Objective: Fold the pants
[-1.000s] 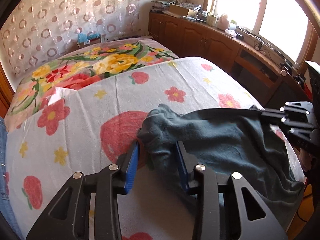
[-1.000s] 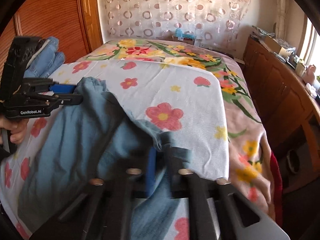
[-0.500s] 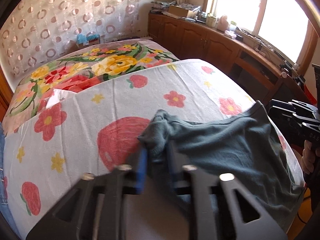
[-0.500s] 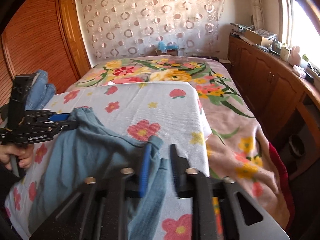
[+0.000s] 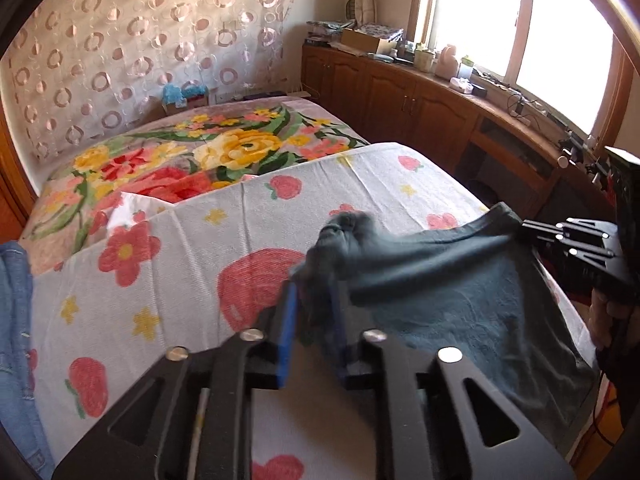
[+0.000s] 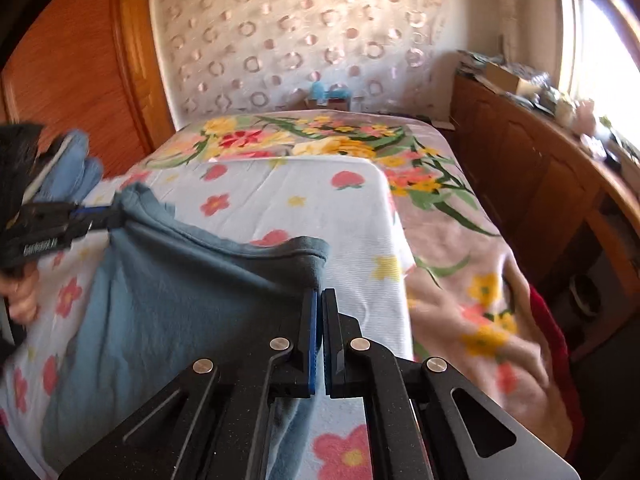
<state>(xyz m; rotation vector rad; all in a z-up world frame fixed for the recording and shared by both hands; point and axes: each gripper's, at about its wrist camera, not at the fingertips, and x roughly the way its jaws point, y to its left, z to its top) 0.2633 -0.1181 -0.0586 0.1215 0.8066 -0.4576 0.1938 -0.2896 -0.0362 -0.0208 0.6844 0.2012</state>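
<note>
The blue-gray pants lie spread on the white flower sheet that covers the near part of the bed, and their top edge is lifted up off the sheet between two grippers. The left gripper has a bunched corner of the pants between its blue pads. Its jaws have just opened a bit and are a small way apart, but the cloth fills the gap and they hold it. The right gripper has its jaws pressed almost together on the other corner of the waist edge, and they have just closed on the cloth. In the right camera view, the left gripper is at the far left side of the sheet, with a hand under it. In the left camera view, the right gripper is at the right side of the sheet, pinching the pants corner. Past the sheet, a blanket with big yellow and red flowers covers the far part of the bed. Some blue jeans sit at the left edge of the sheet. A wooden cabinet runs along the wall to the right of the sheet.
</note>
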